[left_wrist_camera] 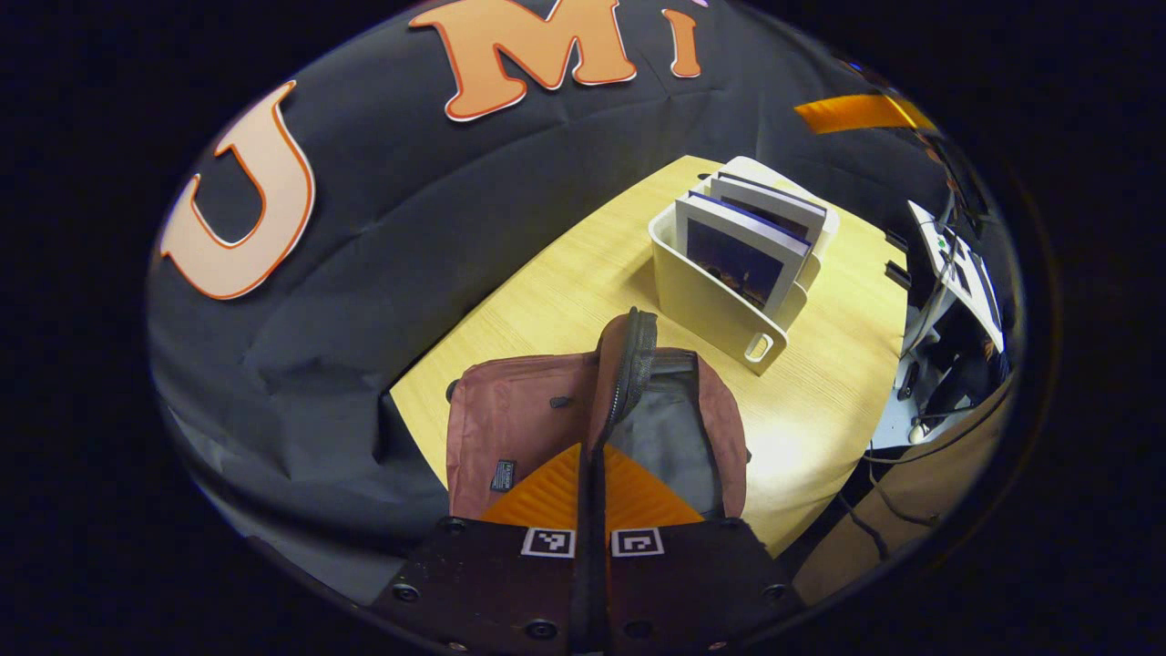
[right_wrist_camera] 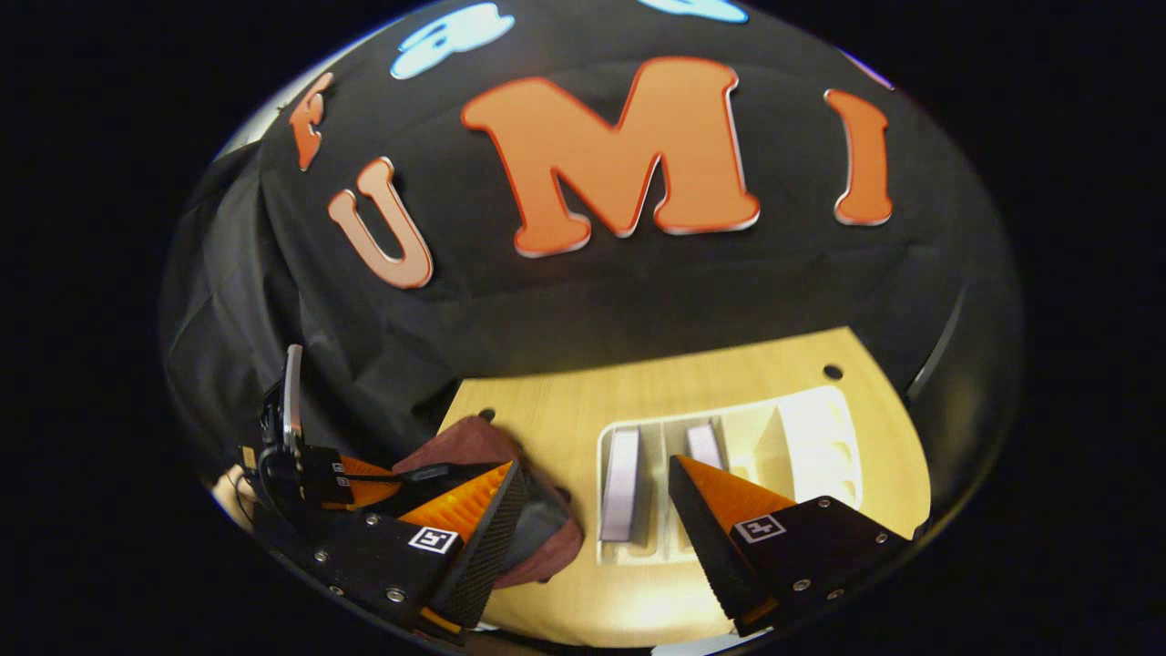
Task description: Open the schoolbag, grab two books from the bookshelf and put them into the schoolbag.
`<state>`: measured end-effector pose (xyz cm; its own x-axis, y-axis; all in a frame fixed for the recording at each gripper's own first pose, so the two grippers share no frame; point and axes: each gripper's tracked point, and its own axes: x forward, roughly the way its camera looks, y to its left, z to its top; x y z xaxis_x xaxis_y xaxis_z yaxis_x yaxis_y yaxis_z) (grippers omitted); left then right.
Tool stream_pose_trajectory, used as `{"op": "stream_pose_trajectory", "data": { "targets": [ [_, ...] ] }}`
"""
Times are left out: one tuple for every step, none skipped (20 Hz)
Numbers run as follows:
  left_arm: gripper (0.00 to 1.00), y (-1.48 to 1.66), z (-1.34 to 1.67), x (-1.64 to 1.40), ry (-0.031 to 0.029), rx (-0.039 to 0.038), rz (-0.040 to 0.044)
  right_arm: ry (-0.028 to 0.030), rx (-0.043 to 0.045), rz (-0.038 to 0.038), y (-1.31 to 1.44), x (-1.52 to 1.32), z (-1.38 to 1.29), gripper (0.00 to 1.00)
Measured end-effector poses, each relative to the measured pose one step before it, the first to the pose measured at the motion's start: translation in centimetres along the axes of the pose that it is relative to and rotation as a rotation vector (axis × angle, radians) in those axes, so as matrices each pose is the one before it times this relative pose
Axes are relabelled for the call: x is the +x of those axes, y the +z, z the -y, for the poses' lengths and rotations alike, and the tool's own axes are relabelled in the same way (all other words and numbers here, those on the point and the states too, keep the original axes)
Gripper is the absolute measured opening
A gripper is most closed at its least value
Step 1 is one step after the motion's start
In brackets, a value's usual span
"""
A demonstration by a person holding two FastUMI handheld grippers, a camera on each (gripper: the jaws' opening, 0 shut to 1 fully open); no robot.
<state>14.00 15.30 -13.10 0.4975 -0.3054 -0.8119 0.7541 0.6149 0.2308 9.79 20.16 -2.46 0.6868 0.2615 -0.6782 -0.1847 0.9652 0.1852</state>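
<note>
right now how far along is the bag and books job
Done: the schoolbag is open, its flap pinched up by the left gripper. In hand: the right gripper hovers open over the bookshelf. Left: both books sit in the bookshelf, none in the schoolbag.

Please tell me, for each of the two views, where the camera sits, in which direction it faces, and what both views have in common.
Left gripper view: rides on the left hand-held gripper, looking down along its fingers, shut on the raised flap of the open reddish-brown fabric schoolbag; beyond stands the cream plastic bookshelf with books.
Right gripper view: rides on the right hand-held gripper, open, high above the light wooden table, facing the booth wall; the left gripper is at lower left.
Shared: schoolbag, bookshelf, table.
</note>
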Motion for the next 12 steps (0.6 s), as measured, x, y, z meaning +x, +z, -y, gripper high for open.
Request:
{"op": "stream_pose_trajectory", "data": {
  "targets": [
    [0.00, -0.155, 0.211, 0.159, -0.01068, -0.00136, 0.00391, 0.00245, 0.00442, -0.07795, -0.488, 0.837, -0.088, 0.94],
    [0.01, -0.061, 0.020, 0.216, -0.00817, -0.00318, 0.00710, -0.01313, -0.01251, -0.06701, -0.882, 1.349, 0.520, 0.94],
    [0.01, -0.030, -0.058, 0.115, -0.00601, -0.00357, 0.00625, -0.03450, -0.00469, -0.05470, -0.398, 1.260, 0.689, 0.94],
    [0.01, -0.187, -0.125, 0.024, -0.00316, -0.00130, 0.00649, -0.03464, -0.00245, -0.06381, -0.722, 1.371, 0.635, 0.95],
    [0.01, -0.141, -0.165, -0.025, -0.00284, -0.00099, 0.00625, -0.03949, 0.00145, -0.06069, -0.476, 1.406, 0.749, 0.94],
    [0.00, -0.237, -0.256, 0.231, -0.00375, -0.00657, 0.00269, -0.02640, -0.00627, -0.03701, 0.249, 1.142, 0.331, 0.95],
    [0.00, -0.190, -0.083, 0.152, -0.00762, -0.00738, 0.00275, -0.03723, -0.01413, -0.01109, 0.496, 1.009, 0.483, 0.95],
    [0.01, -0.155, -0.083, 0.071, -0.00530, -0.00628, 0.00332, -0.02238, -0.01975, -0.02358, 0.133, 1.146, 0.373, 0.96],
    [0.01, -0.037, -0.010, 0.121, -0.00452, -0.00491, 0.00231, -0.01643, -0.00578, -0.02176, -0.056, 1.192, 0.196, 0.95],
    [0.01, -0.231, 0.015, 0.120, -0.00551, -0.00353, 0.00222, -0.01965, 0.00442, -0.02434, -0.270, 1.002, 0.077, 0.95],
    [0.01, -0.139, 0.178, 0.276, -0.00448, -0.00301, 0.00248, -0.01843, 0.00160, -0.01774, -0.146, 0.994, 0.151, 0.95],
    [0.01, -0.340, -0.064, 0.148, -0.00518, -0.00505, 0.00397, -0.01661, -0.00511, -0.01667, -0.032, 0.868, 0.126, 0.95]
  ]
}}
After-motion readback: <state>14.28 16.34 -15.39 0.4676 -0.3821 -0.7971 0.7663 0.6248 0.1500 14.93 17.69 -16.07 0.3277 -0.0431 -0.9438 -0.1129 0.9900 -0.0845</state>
